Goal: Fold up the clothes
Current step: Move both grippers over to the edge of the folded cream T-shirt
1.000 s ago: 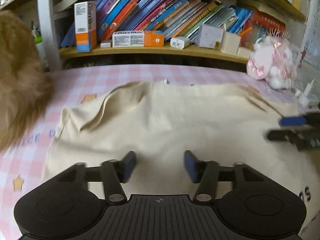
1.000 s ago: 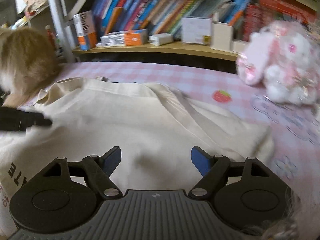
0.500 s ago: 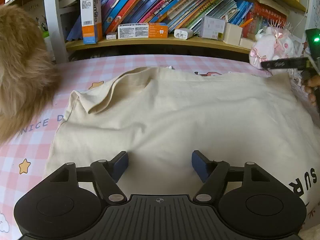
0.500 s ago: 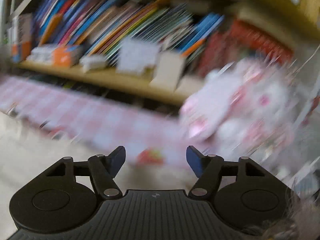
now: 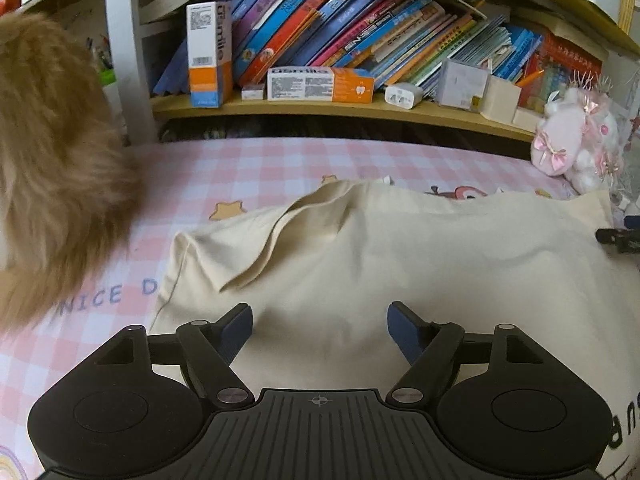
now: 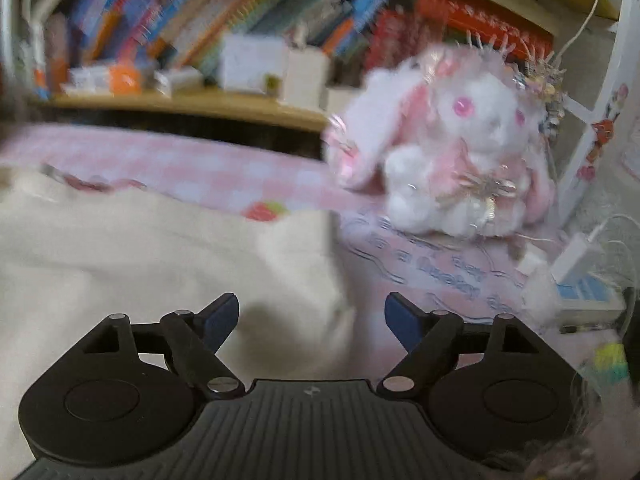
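Note:
A cream T-shirt [image 5: 400, 248] lies spread on the pink checked cloth [image 5: 248, 164], with a folded sleeve flap at its left. My left gripper [image 5: 320, 320] is open and empty, low over the shirt's near middle. In the right wrist view the shirt [image 6: 140, 248] fills the left half and its right edge runs under my right gripper [image 6: 310, 312], which is open and empty. The right gripper's tips also show at the far right edge of the left wrist view [image 5: 620, 236], beside the shirt's right corner. The right wrist view is motion-blurred.
A furry tan plush [image 5: 52, 168] sits at the left of the shirt. A pink-and-white rabbit plush [image 6: 452, 144] sits at the back right. A bookshelf [image 5: 360, 40] with boxes runs along the back. A white charger with cables [image 6: 580, 256] lies at the right.
The left gripper has pulled back and opened wider. The right gripper swung up and right off the shirt, then came down at the shirt's right edge. The shirt's right side now lies flatter.

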Motion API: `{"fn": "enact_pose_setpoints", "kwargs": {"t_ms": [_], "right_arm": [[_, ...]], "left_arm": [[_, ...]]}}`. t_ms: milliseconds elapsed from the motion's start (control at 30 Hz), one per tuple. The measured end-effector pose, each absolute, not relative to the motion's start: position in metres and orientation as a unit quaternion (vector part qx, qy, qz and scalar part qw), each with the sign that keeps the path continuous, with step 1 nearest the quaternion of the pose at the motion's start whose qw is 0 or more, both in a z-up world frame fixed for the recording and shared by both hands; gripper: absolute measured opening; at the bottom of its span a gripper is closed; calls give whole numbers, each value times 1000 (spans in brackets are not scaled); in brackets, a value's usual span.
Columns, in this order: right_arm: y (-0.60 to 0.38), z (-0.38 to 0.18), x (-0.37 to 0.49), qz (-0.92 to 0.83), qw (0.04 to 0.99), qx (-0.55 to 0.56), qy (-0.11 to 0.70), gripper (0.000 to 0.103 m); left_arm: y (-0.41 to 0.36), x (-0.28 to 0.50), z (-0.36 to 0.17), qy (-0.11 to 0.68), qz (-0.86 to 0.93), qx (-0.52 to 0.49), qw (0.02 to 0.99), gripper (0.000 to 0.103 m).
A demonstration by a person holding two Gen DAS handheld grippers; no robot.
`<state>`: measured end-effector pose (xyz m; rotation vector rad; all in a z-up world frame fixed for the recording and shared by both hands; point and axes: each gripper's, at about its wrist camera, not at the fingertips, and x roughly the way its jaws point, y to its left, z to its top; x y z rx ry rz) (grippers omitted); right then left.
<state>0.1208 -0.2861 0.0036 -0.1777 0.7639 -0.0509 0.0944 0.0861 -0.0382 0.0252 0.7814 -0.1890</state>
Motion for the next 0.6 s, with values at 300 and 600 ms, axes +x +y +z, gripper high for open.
{"fn": "enact_pose_setpoints", "kwargs": {"t_ms": [300,600], "right_arm": [[-305,25,118,-153,921,-64,353,76],[-243,18,67,-47,920,-87,380,76]], "left_arm": [[94,130,-41,418,-122,-33,900,57],[169,218,14,340,56,-75,936,62]]}}
